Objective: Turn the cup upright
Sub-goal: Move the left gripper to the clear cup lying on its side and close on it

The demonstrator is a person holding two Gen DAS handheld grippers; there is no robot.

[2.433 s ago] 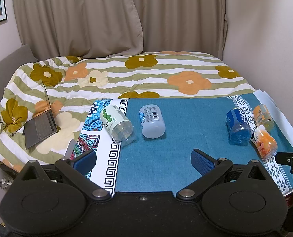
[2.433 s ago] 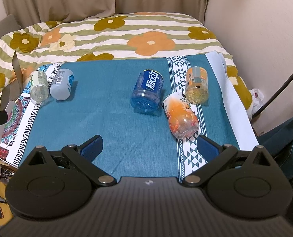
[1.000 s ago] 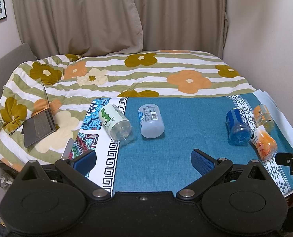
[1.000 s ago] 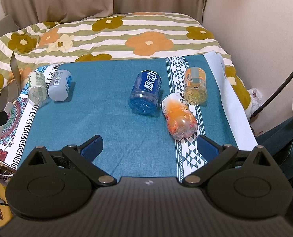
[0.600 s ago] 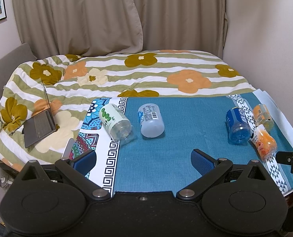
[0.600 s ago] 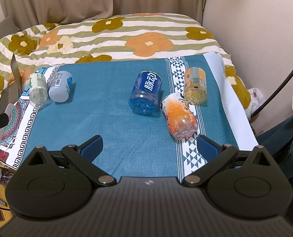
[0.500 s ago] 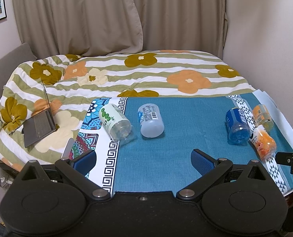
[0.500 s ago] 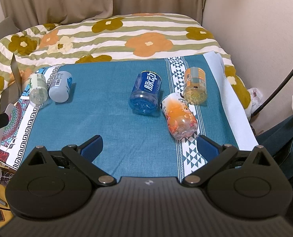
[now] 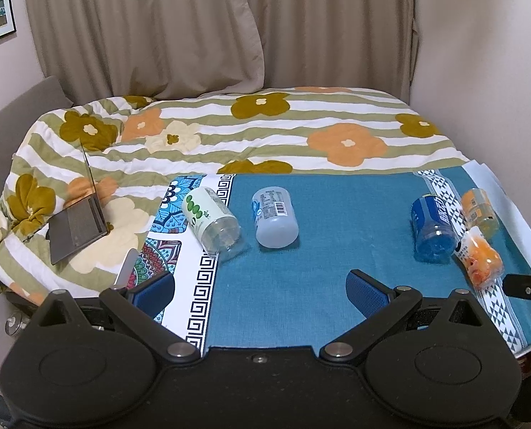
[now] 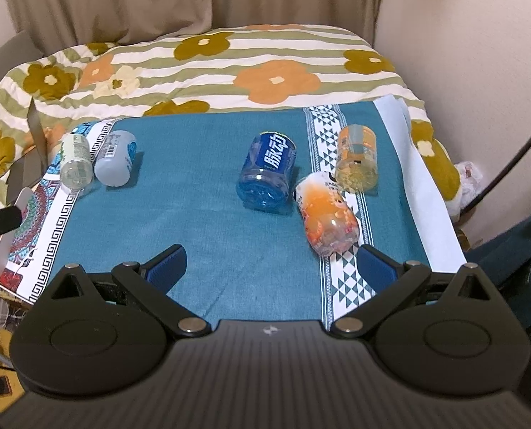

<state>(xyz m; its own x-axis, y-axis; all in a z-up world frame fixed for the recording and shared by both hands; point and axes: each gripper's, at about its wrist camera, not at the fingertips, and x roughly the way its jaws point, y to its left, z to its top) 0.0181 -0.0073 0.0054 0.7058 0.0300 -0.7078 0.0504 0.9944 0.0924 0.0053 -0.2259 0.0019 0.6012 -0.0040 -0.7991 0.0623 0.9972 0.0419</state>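
Several plastic cups lie on their sides on a teal cloth [image 9: 319,286]. On the left lie a green-labelled clear cup [image 9: 210,223] and a pale blue-white cup [image 9: 274,216]. On the right lie a blue cup [image 10: 268,176], an orange-printed cup [image 10: 326,214] and an orange-labelled cup [image 10: 357,157]. My left gripper [image 9: 260,291] is open and empty, short of the two left cups. My right gripper [image 10: 271,264] is open and empty, just in front of the blue and orange-printed cups.
The cloth lies on a table against a bed with a flowered striped blanket [image 9: 265,132]. An open laptop [image 9: 78,221] sits on the blanket at the left. A wall is close on the right. The right gripper's tip [image 9: 526,286] shows in the left wrist view.
The right gripper has moved slightly forward toward the blue and orange-printed cups. The left gripper has barely moved. No cup has moved.
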